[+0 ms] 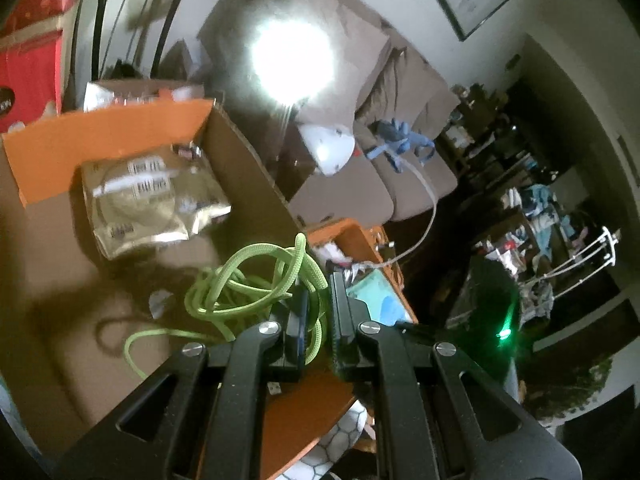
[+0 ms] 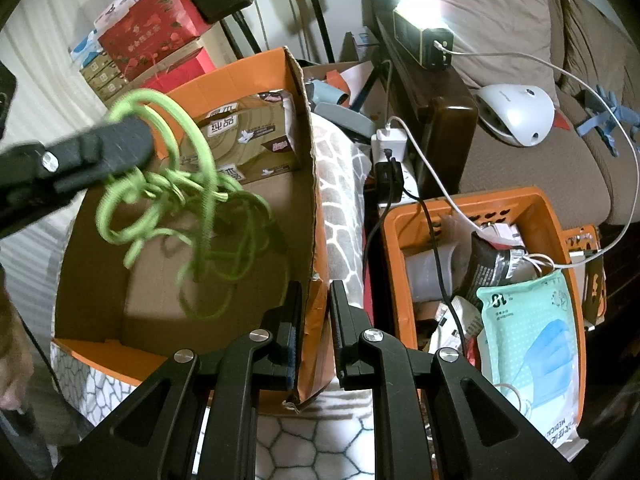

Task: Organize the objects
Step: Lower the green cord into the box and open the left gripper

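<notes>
Jaws of the left gripper point(image 1: 316, 312) pinch a tangled green cord point(image 2: 180, 200) hanging above the orange cardboard box point(image 2: 312, 208); the right gripper point(image 2: 316, 320) clamps the box's three-o'clock wall.

A cardboard box point(image 2: 188, 280) stands left of a plastic basket point(image 2: 476, 208), a patterned blanket point(image 2: 340, 208) between them. Tissue packs point(image 2: 248, 140) lie at the box's far end; a tangled rope point(image 2: 188, 200) hangs above its floor. A mask packet point(image 2: 528, 344) sits in the basket's near right corner, a sofa point(image 2: 520, 168) behind.
</notes>
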Motion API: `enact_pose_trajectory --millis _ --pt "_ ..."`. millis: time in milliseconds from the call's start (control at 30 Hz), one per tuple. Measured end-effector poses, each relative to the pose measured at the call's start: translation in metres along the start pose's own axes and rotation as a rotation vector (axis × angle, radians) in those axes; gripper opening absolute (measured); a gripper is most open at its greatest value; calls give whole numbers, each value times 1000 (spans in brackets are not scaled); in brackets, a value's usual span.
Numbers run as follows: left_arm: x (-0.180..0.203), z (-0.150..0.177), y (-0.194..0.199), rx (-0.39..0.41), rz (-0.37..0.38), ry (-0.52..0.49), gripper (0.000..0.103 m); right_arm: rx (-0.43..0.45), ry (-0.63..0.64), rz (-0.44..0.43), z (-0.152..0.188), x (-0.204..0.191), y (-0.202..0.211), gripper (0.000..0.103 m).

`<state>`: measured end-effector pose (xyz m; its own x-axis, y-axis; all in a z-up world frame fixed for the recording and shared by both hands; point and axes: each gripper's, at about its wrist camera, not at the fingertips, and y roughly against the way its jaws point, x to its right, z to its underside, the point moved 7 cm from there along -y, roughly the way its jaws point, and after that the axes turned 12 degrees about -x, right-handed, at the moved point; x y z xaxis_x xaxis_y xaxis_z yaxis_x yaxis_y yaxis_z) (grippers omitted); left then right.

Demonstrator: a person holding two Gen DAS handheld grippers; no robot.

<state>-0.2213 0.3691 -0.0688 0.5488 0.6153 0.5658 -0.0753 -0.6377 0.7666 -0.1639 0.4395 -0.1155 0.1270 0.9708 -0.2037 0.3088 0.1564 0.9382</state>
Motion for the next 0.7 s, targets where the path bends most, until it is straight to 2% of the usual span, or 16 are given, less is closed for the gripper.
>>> enact_pose_trajectory --millis 200,333,400,467,500,567,700 --pt "-16 15 -20 -100 -5 36 10 -1 -1 0 0 0 0 13" --pt "-25 24 -28 -142 -41 36 9 -1 -1 -1 0 0 0 13" --pt "-27 29 -29 -168 -47 37 19 -1 -1 -1 0 0 0 13" --pt "-27 32 -27 -174 -56 29 42 -1 -1 0 0 0 0 13" --pt "-27 34 -24 -172 -69 19 48 -1 -1 0 0 0 0 13" --pt "-26 38 -18 -168 -78 12 67 0 -2 -2 -1 0 1 13" --pt "-26 47 1 -168 -46 26 78 0 -3 -3 0 0 1 13"
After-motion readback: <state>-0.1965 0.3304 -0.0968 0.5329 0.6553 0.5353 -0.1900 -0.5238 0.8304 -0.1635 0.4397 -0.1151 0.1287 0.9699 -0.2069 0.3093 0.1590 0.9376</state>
